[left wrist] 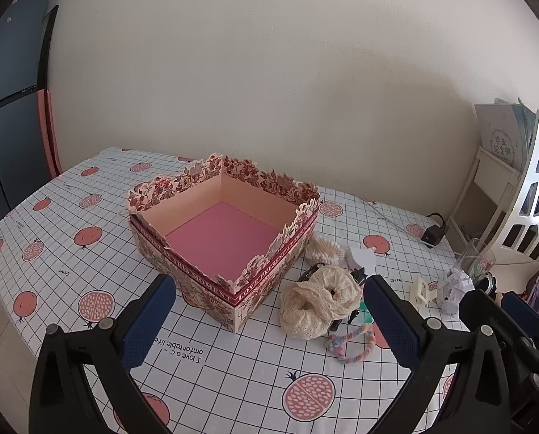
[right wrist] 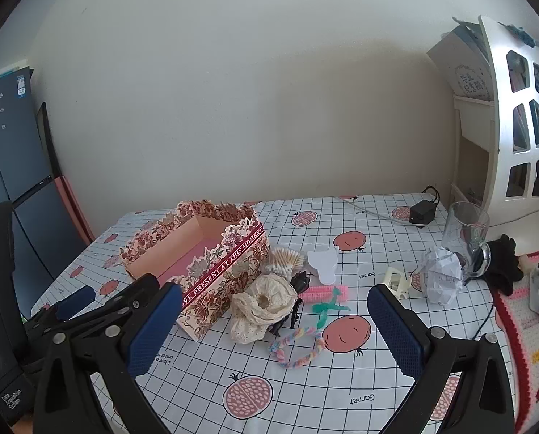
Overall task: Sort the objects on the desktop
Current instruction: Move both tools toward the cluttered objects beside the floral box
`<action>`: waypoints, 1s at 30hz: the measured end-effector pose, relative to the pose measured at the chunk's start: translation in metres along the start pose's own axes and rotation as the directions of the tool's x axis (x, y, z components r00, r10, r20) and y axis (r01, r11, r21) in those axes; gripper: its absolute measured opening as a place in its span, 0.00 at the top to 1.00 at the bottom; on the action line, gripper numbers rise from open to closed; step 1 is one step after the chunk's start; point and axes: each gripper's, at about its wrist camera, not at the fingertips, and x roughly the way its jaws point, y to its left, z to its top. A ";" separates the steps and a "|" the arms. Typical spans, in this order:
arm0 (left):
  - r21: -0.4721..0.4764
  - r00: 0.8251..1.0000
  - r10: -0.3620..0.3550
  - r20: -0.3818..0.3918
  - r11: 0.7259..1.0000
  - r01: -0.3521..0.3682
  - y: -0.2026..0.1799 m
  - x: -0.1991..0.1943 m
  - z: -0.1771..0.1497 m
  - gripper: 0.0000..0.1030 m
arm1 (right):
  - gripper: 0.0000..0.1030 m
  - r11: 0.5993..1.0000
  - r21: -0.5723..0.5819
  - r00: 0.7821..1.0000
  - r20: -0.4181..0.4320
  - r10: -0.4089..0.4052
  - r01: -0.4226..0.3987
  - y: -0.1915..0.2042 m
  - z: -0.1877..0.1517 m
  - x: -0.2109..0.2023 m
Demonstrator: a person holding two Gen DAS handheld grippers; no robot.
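Note:
A floral box (left wrist: pixel 182 202) with a pink floor stands open and empty on the table; it also shows in the right wrist view (right wrist: pixel 229 271). To its right lies a pile: a cream lace scrunchie (left wrist: pixel 320 300) (right wrist: pixel 262 303), a pastel braided loop (left wrist: pixel 349 347) (right wrist: pixel 298 347), cotton swabs (right wrist: pixel 283 258), a pink roller (right wrist: pixel 323 293), a green clip (right wrist: pixel 327 309), a black clip (right wrist: pixel 298 282) and a white card (right wrist: pixel 323 262). My left gripper (left wrist: pixel 269 322) is open, hovering in front of the box. My right gripper (right wrist: pixel 274 329) is open, above the pile.
A crumpled paper ball (right wrist: pixel 441 278), a cream clip (right wrist: pixel 396 280), a glass mug (right wrist: pixel 466 238) and a black charger (right wrist: pixel 421 213) sit at the right. A white shelf (right wrist: pixel 515 115) stands at the right edge, a crocheted mat (right wrist: pixel 526 325) below it.

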 end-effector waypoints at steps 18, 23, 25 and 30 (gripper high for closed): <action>-0.043 0.999 0.040 -0.032 0.998 -0.041 0.010 -0.001 0.002 0.00 | 0.00 0.999 -0.049 0.999 -0.034 -0.004 0.002 0.011 0.000 0.003; -0.047 0.999 0.043 -0.016 0.998 -0.044 0.009 -0.004 0.003 0.00 | 0.00 0.999 -0.040 1.000 -0.032 0.001 -0.002 0.011 0.002 0.002; -0.045 0.999 0.044 -0.018 0.998 -0.044 0.008 -0.003 0.004 0.00 | 0.00 0.999 -0.037 0.999 -0.038 0.003 -0.004 0.010 0.003 0.002; -0.060 0.999 0.034 -0.013 0.998 -0.035 0.004 -0.003 0.008 0.00 | 0.00 1.000 -0.012 0.999 -0.034 0.012 -0.013 0.004 0.006 0.002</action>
